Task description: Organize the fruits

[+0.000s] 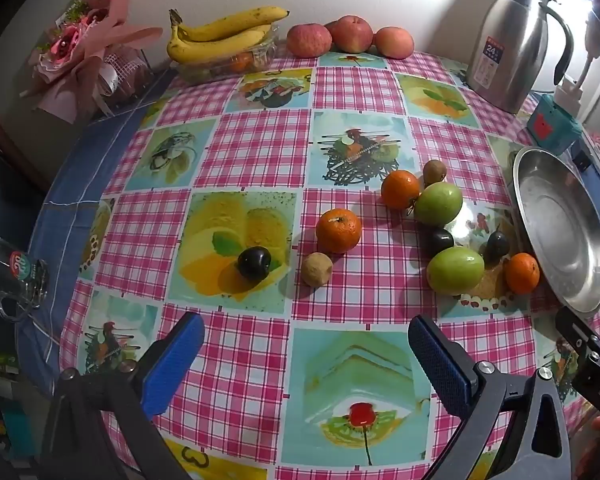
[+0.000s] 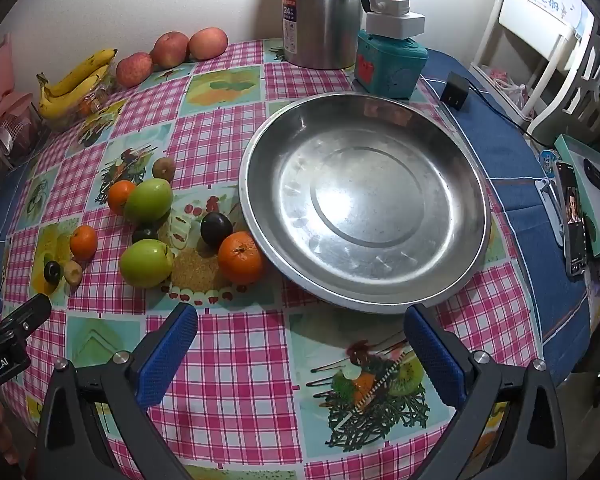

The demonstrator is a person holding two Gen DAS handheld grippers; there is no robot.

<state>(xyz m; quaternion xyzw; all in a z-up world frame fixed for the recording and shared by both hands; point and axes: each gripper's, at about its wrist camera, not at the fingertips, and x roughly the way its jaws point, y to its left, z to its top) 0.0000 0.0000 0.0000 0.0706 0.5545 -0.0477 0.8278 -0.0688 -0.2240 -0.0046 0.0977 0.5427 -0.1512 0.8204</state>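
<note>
Loose fruit lies on the checked tablecloth: three oranges (image 1: 338, 230) (image 1: 400, 189) (image 1: 522, 273), two green apples (image 1: 438, 203) (image 1: 455, 269), dark plums (image 1: 254, 263) (image 1: 440, 241) and brown kiwis (image 1: 317, 269). A steel plate (image 2: 364, 204) stands bare to their right, with an orange (image 2: 241, 257) touching its rim. My left gripper (image 1: 306, 342) hangs open above the cloth, short of the fruit. My right gripper (image 2: 301, 326) is open too, just before the plate's near rim. Nothing sits between either pair of fingers.
Bananas (image 1: 220, 34) on a clear box and three red apples (image 1: 350, 36) line the back wall. A steel thermos (image 1: 514, 40), a teal box (image 2: 390, 62), a charger (image 2: 454, 90), a phone (image 2: 574, 224) and a glass mug (image 1: 18, 276) stand around the edges.
</note>
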